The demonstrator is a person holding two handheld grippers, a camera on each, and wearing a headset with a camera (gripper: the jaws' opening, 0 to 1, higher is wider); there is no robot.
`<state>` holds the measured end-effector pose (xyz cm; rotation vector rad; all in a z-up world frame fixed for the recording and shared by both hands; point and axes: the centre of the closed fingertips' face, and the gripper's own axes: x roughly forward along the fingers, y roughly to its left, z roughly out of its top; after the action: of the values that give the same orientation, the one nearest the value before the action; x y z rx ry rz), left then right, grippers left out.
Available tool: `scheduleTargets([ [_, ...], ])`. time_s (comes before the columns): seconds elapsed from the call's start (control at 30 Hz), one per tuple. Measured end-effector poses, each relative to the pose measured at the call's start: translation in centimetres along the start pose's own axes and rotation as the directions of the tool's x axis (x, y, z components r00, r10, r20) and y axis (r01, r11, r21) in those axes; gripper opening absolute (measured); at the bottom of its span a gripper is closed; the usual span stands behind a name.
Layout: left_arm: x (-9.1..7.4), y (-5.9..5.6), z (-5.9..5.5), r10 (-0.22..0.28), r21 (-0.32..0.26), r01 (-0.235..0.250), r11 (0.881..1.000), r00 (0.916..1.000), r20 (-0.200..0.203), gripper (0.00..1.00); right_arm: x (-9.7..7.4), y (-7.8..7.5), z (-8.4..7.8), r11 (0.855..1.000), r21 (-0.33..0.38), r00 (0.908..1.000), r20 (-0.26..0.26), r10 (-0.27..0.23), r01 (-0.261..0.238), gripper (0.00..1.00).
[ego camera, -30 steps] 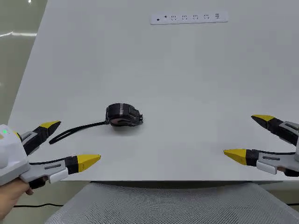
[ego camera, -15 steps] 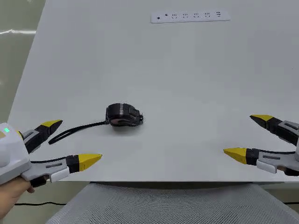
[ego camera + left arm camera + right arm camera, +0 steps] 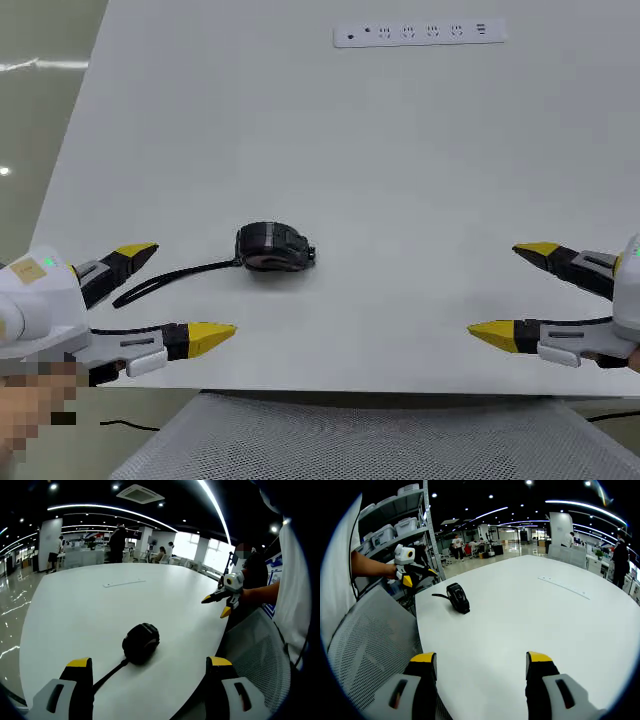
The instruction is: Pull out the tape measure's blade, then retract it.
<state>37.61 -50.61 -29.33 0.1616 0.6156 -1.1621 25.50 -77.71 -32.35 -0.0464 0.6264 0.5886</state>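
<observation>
head view: left gripper [image 3: 195, 288] and right gripper [image 3: 492, 288] both gape wide, holding nothing, each edged slightly inward since half a second ago. tape [image 3: 275, 247] lies unmoved between them, nearer the left, strap [image 3: 170, 280] trailing leftward. white table [image 3: 400, 150], power strip [image 3: 420, 33] at its far edge; bright open office [image 3: 520, 530] beyond.

The desk [image 3: 400, 150] is plain white. The tape measure [image 3: 273, 247] is black with some grey, and its strap [image 3: 170, 281] is black. The left tool [image 3: 190, 289] and the right tool [image 3: 495, 290] are grey and black with bright yellow tips. The power strip [image 3: 418, 33] is white. The chair [image 3: 350, 440] is grey with tiny holes all over.
</observation>
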Motion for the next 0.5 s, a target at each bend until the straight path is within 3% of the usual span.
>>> scheduleTargets([
  [0.1,0.4,0.1,-0.1,-0.009,0.011,0.010,1.000,0.9999,-0.011,0.90,0.5,0.0,0.0,1.000,-0.008,0.9999,-0.003,0.011,-0.011,0.73],
  [0.2,1.0,0.2,-0.3,-0.020,0.059,0.022,0.998,0.9991,-0.039,0.88,1.1,-0.1,0.2,0.999,-0.030,0.9997,-0.010,0.021,-0.021,0.72],
  [0.5,2.8,0.2,-0.3,-0.057,0.078,0.062,0.995,0.9961,-0.068,0.85,2.9,-0.6,0.4,0.996,-0.078,0.9984,-0.033,0.046,-0.048,0.72],
])
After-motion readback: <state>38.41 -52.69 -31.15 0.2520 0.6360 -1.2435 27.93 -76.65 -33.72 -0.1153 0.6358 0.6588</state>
